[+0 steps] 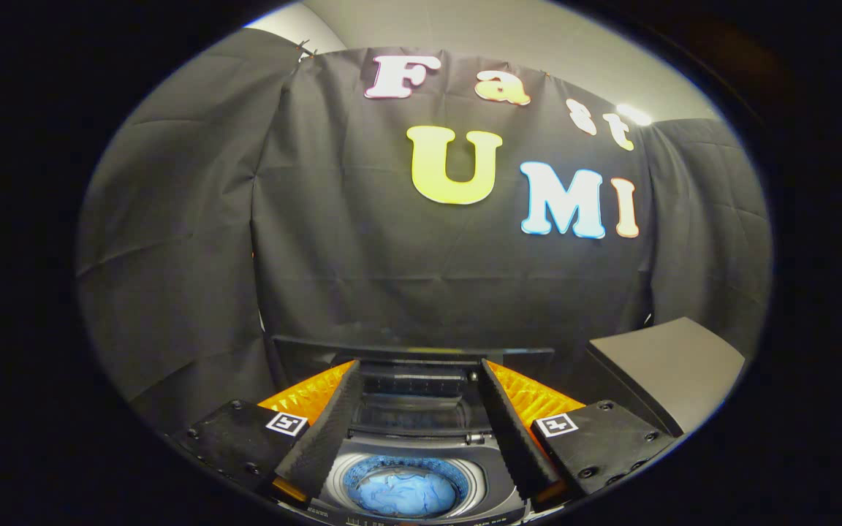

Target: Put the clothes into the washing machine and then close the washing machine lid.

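hovering with parted jaws, gripper [417, 398] above washing machine [406, 467], lid [414, 358] upright.

Open washing machine [414, 446] holds blue clothes [405, 493] (bunched in its drum).

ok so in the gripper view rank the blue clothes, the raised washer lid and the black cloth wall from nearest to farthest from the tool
The tool is open, holding nothing.
1. Blue clothes: in the washer drum, low between the fingers.
2. Raised washer lid: standing open just beyond the drum, between the fingertips.
3. Black cloth wall: farthest, behind the washing machine.
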### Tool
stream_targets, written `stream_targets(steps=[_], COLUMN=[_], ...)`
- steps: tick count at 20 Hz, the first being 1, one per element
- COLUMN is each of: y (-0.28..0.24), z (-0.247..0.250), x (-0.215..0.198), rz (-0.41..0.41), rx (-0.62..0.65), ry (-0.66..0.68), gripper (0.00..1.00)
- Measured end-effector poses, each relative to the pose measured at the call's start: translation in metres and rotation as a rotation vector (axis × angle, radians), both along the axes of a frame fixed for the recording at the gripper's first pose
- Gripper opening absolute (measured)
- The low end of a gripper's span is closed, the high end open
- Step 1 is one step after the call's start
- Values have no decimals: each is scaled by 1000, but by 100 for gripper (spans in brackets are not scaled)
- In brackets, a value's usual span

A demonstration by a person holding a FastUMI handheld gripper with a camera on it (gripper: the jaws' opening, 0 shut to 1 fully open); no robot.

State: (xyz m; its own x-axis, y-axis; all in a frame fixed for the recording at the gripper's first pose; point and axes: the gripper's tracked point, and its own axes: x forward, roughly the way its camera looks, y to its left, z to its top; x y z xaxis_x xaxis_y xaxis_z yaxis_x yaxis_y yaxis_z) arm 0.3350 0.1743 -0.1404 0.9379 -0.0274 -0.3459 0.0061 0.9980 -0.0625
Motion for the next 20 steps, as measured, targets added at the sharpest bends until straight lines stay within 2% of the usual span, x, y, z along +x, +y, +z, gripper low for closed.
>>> stream_targets(steps=[11, 16, 20], y=[3, -21, -28], z=[25, -3, -30], x=[68, 109, 135], rz=[-44, -97, -88], rx=[7, -8, -10], ry=[-69, -8, 38], gripper=[97, 97, 98])
